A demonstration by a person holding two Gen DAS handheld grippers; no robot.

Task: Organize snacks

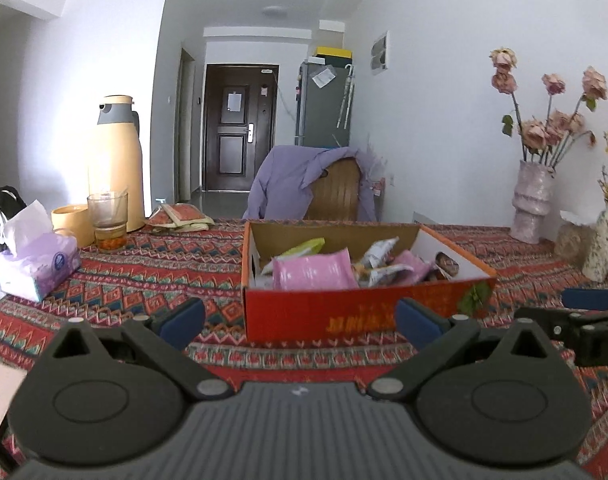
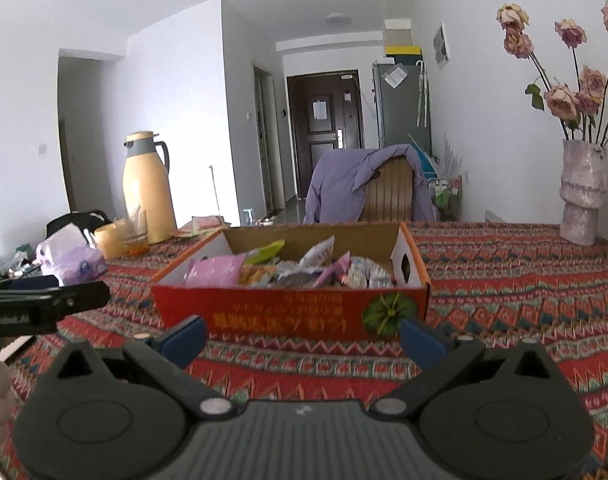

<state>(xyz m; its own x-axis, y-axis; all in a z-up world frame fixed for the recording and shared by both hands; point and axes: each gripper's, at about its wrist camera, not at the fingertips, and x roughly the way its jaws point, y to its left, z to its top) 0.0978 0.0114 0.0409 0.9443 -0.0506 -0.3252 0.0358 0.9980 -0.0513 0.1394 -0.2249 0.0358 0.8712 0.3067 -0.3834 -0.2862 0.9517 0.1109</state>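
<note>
A: Where are the snacks?

B: In the box (image 1: 368,312), an open red carton on the patterned cloth (image 1: 151,276) in the middle of the table. A pink packet (image 1: 314,270) lies at the front left of the pile, a green-yellow one (image 1: 304,246) behind it, and white and grey packets (image 2: 368,274) to the right. All of them sit inside the walls.

A: And the tongs?

B: The left gripper (image 1: 299,320) is spread wide, nothing between its blue pads (image 1: 181,318), just short of the box's near wall. The right gripper (image 2: 301,338) is the same: spread apart, empty, facing the near wall with its green print (image 2: 388,314). Each shows at the edge of the other's view, so they sit side by side.

A: What lies around the box?

B: To the left, a tissue pack (image 1: 37,262), a glass (image 1: 108,218), a yellow cup (image 1: 69,220) and a tall yellow flask (image 1: 115,164). A folded cloth (image 1: 179,216) lies near the far left edge. To the right, a vase (image 1: 532,206) of dried roses (image 1: 552,120) stands by the wall. Behind the table, a chair (image 1: 336,192) has a purple jacket (image 1: 287,180) draped over it.
</note>
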